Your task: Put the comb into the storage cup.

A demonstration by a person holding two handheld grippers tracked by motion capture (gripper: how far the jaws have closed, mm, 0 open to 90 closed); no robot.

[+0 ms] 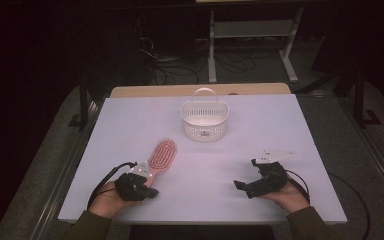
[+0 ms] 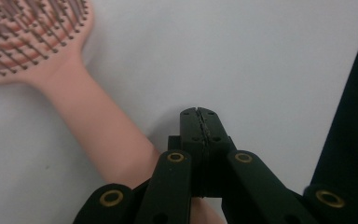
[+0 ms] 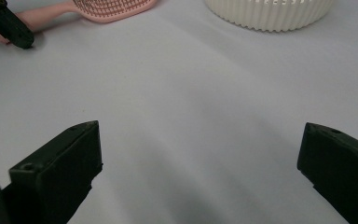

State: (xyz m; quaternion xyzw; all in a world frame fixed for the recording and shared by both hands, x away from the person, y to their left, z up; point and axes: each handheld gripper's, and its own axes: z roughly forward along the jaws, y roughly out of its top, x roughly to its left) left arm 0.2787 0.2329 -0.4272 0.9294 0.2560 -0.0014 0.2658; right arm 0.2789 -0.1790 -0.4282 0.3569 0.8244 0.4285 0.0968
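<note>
Near the table's (image 1: 130, 115) front edge, toward its left corner, the left gripper (image 1: 150, 191) lay low in the person's hand, its jaws pressed together on nothing. In the left gripper view its closed tips (image 2: 199, 114) sat just beside the handle of the pink brush (image 2: 74, 88), not around it. Toward the front right corner, the right gripper (image 1: 245, 189) rested on the table with its jaws standing wide apart and only bare surface between them. The brush (image 1: 161, 156) lay flat, bristles up, its handle toward the left hand and its head angled toward the table's middle. Farther back, near the centre, stood the white basket (image 1: 204, 120), upright, well apart from both grippers.
</note>
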